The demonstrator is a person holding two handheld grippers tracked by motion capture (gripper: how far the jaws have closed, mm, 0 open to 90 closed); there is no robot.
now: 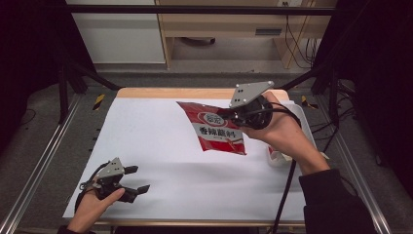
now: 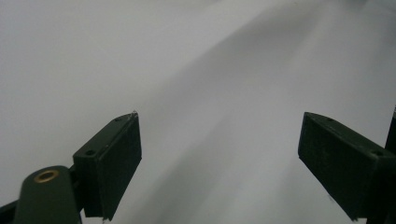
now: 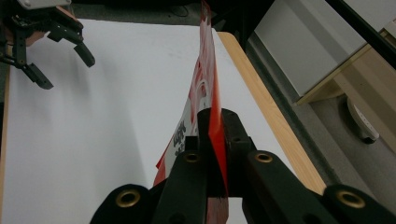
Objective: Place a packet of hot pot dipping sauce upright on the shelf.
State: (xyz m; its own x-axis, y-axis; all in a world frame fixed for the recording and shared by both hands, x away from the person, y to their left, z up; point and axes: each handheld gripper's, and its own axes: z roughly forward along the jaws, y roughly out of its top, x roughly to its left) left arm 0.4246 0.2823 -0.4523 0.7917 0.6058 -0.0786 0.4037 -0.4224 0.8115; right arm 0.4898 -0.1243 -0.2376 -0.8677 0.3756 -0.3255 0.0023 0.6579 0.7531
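Observation:
A red and white snack packet [image 1: 214, 127] hangs above the white table sheet [image 1: 160, 146], held by its right edge. My right gripper [image 1: 229, 113] is shut on that edge; in the right gripper view the packet [image 3: 205, 88] stands edge-on, pinched between the two black jaws of the right gripper [image 3: 212, 130]. My left gripper [image 1: 136, 179] rests low at the near left of the sheet, in a hand, with its jaws wide apart. In the left gripper view the left gripper [image 2: 219, 154] has nothing but white sheet between its pads. The left gripper [image 3: 56, 51] also appears far off in the right gripper view.
A small white and red object [image 1: 276, 157] lies on the sheet under the right forearm, partly hidden. The wooden table edge [image 1: 146, 92] runs along the back. Black frame posts [image 1: 63, 73] stand at both sides, with metal rails [image 1: 34, 180] beside the table.

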